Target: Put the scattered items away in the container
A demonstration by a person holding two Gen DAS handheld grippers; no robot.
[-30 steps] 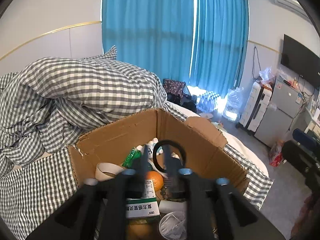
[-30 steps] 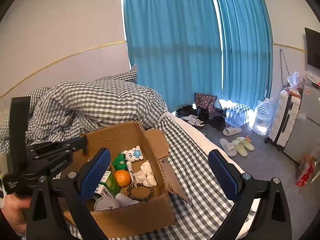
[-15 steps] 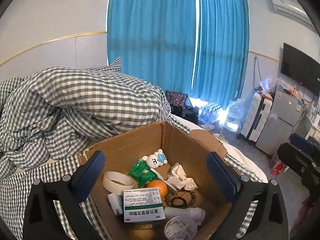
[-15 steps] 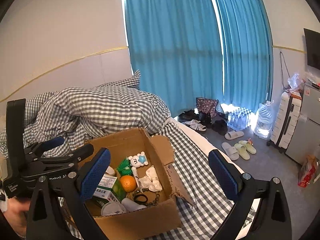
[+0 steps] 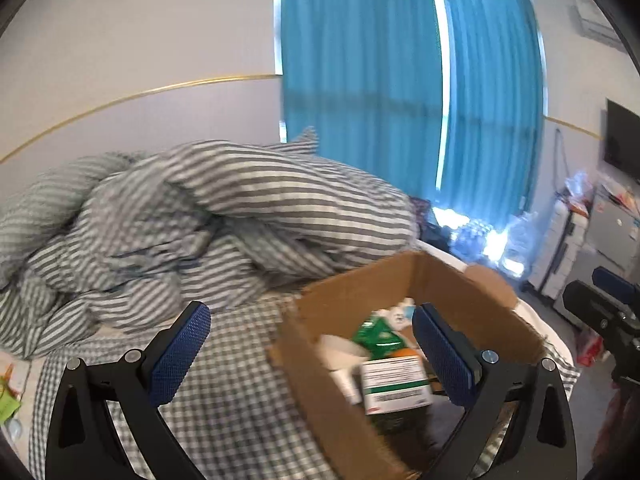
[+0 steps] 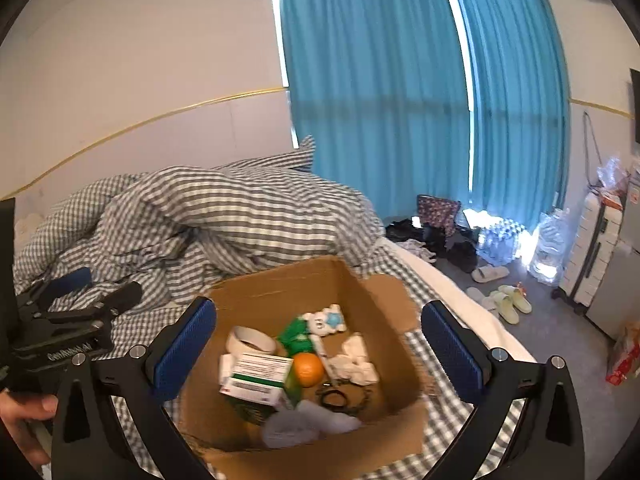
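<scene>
An open cardboard box point(image 6: 280, 288) stands on the checked bed and holds an orange point(image 6: 307, 368), a green and white medicine box point(image 6: 256, 378), a tape roll point(image 6: 250, 340), a green packet point(image 6: 296, 334), a white toy point(image 6: 326, 319), a white cloth point(image 6: 356, 360) and a black ring point(image 6: 334, 398). The same box point(image 5: 404, 276) shows at the lower right in the left wrist view. My left gripper point(image 5: 308, 354) is open and empty, over the box's left edge. My right gripper point(image 6: 320, 354) is open and empty above the box.
A heaped checked duvet point(image 6: 224, 216) lies behind the box. Blue curtains point(image 6: 400, 80) hang at the back. Slippers point(image 6: 508, 300), water bottles point(image 6: 500, 240) and a suitcase point(image 6: 592, 240) are on the floor to the right. The left gripper's body point(image 6: 60, 332) shows at the left.
One second ago my left gripper was shut on a black ring inside the box. It opened, the ring now lies in the box, and the left gripper has swung away to the left.
</scene>
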